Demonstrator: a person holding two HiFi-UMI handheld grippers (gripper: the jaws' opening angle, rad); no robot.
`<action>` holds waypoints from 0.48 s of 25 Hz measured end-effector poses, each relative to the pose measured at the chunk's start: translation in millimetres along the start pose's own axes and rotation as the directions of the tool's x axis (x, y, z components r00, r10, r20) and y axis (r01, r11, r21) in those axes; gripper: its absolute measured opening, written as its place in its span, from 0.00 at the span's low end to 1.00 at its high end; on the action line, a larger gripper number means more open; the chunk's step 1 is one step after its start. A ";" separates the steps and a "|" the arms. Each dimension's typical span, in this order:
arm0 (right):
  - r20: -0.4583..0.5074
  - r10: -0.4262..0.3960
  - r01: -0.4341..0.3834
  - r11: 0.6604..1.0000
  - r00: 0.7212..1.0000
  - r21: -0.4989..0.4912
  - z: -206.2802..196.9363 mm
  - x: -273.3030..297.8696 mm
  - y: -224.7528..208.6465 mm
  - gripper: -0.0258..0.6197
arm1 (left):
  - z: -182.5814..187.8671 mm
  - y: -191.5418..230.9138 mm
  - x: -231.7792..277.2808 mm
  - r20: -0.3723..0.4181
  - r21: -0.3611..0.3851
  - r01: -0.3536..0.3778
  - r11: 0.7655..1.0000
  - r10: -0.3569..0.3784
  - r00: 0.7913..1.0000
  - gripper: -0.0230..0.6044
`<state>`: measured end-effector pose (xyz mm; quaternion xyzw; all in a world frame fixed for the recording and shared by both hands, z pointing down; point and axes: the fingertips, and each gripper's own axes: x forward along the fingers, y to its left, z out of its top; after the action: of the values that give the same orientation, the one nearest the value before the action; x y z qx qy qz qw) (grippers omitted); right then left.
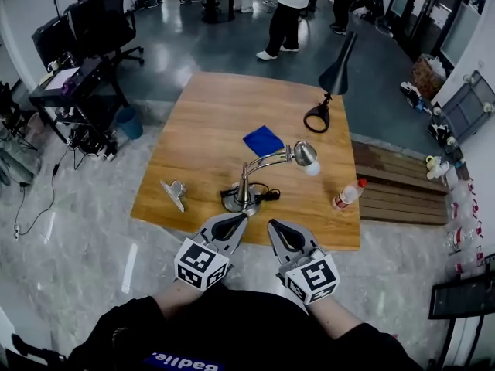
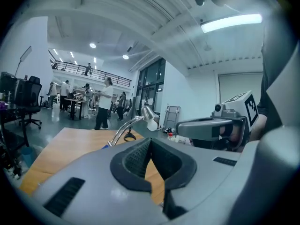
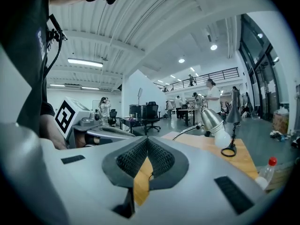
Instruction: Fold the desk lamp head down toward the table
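Observation:
A silver desk lamp (image 1: pixel 246 195) stands near the front edge of the wooden table (image 1: pixel 201 114). Its curved arm rises to the right and ends in a metal head (image 1: pixel 304 154) with a white bulb. My left gripper (image 1: pixel 234 219) and right gripper (image 1: pixel 278 226) hover side by side just in front of the table edge, short of the lamp base. Both are shut with nothing between the jaws. In the left gripper view the lamp head (image 2: pixel 148 114) shows beyond the left gripper (image 2: pixel 151 140). From the right gripper (image 3: pixel 147 140), the lamp head (image 3: pixel 212 120) appears ahead to the right.
A black desk lamp (image 1: pixel 334 79) stands at the table's far right, and a blue cloth (image 1: pixel 263 140) lies mid-table. A red-capped bottle (image 1: pixel 348 195) lies near the right edge and a small metal item (image 1: pixel 175 192) at the front left. Office chairs and people are beyond.

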<state>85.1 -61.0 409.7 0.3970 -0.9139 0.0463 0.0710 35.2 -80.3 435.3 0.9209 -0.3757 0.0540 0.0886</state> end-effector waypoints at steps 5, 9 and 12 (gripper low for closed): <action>-0.037 -0.075 0.075 0.997 0.996 -0.013 3.7 45.9 -13.6 0.05 | -3.8 46.7 18.9 -0.030 0.017 0.085 0.996 -0.084 0.996 0.05; -0.056 -0.136 0.133 0.990 0.989 -0.042 8.8 71.5 -21.4 0.05 | -10.4 70.7 29.2 -0.057 0.029 0.161 0.986 -0.159 0.986 0.05; -0.077 -0.159 0.156 0.987 0.984 -0.045 5.8 83.1 -27.1 0.05 | -15.4 83.6 38.0 -0.076 0.019 0.185 0.983 -0.183 0.980 0.05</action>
<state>48.3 -140.0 418.6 0.4643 -0.8768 0.0386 0.1191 3.1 -161.8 466.9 0.9502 -0.2846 0.0846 0.0949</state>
